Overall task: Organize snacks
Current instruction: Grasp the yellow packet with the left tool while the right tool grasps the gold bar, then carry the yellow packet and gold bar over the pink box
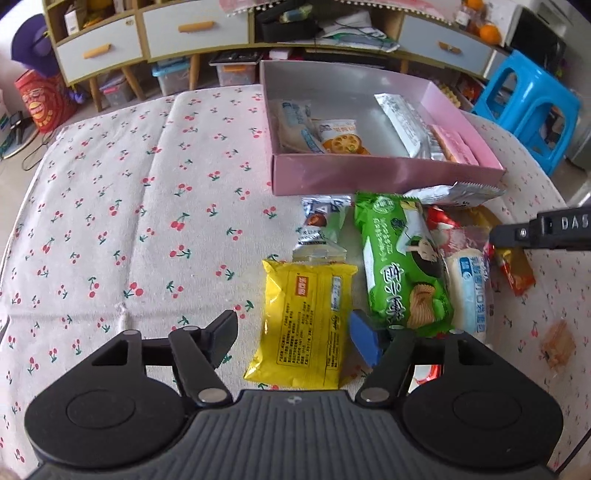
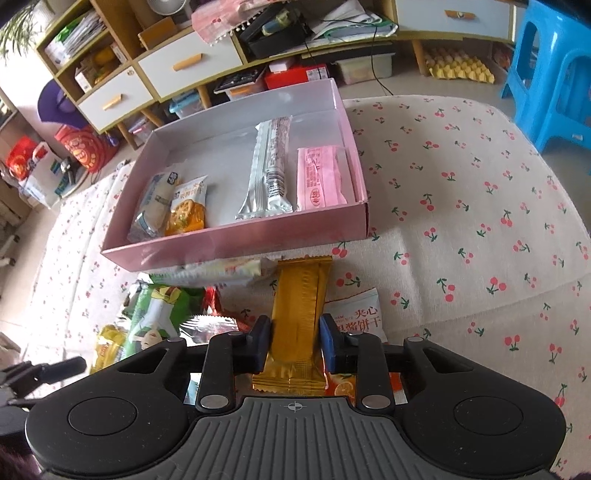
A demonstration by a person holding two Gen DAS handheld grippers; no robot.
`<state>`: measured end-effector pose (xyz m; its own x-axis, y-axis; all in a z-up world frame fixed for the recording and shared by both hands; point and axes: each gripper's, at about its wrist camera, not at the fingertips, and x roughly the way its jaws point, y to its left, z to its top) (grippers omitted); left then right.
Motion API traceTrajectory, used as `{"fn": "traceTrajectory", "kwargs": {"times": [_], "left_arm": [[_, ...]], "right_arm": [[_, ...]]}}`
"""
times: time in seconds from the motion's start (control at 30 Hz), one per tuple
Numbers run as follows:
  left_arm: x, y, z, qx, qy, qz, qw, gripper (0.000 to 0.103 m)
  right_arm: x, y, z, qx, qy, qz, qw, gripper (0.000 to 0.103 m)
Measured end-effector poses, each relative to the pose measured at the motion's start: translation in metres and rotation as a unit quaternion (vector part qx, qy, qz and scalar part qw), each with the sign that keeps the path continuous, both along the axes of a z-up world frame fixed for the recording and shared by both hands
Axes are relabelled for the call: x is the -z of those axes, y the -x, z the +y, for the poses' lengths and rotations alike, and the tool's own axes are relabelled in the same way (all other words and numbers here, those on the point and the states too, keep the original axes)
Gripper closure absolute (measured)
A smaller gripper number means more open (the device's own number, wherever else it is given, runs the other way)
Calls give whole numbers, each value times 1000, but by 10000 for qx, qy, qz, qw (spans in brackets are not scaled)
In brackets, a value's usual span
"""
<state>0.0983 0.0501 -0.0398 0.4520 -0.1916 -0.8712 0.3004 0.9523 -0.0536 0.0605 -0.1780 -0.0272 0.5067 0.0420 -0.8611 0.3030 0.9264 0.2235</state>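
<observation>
My right claw [image 2: 295,341] is clamped on a gold bar [image 2: 297,314], both blue pads pressed to its sides. The bar runs lengthwise away from me, its far end almost reaching the near wall of the pink box [image 2: 236,245]. Under the bar's near end lies an orange-print pack [image 2: 360,321], on the cherry cloth [image 2: 461,206].

My left claw [image 1: 295,341] is spread wide and grips nothing. A yellow pack [image 1: 306,317] lies flat on the cloth between its fingers [image 1: 364,341]; the right finger's blue pad sits at the pack's right edge, though I cannot tell if it touches. Just right of the yellow pack lies a green pack [image 1: 400,262], and right of that a white roll [image 1: 467,284] in clear wrap. Just beyond the yellow pack's far end lies a small silver sachet [image 1: 319,232].

The box stands on the cloth beyond the loose heap. Inside, at its left, are a pale bun [image 2: 157,203] and an orange lotus pack [image 2: 188,210]; at its right, a long silver bar [image 2: 267,170] and a pink pack [image 2: 321,177] against the right wall.

Farther off stand a shelf unit [image 1: 147,33] with drawers and, to the right, a blue stool [image 1: 532,107].
</observation>
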Motion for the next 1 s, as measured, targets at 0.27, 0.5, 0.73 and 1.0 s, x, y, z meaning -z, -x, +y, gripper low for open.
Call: {"fn": "traceTrajectory", "kwargs": {"times": [0.27,0.5,0.73,1.0], "left_arm": [[10,2,-2,198,-177,227,9994,49],[1,2,10,-76,52,233,9997,54],[-11,4,26,-369,330,118,9987,54],[-44,6,27,-700,722,-450,9939,55]], "right_arm": [[-8,10,-6,20,-285,-11,9996,76],[-15,22,-16,91,-460,-47,9989,76],[-28,38,-29,182,-607,-238,9977,76],[-48,32,-38,339,-686,-593,9953,76]]}}
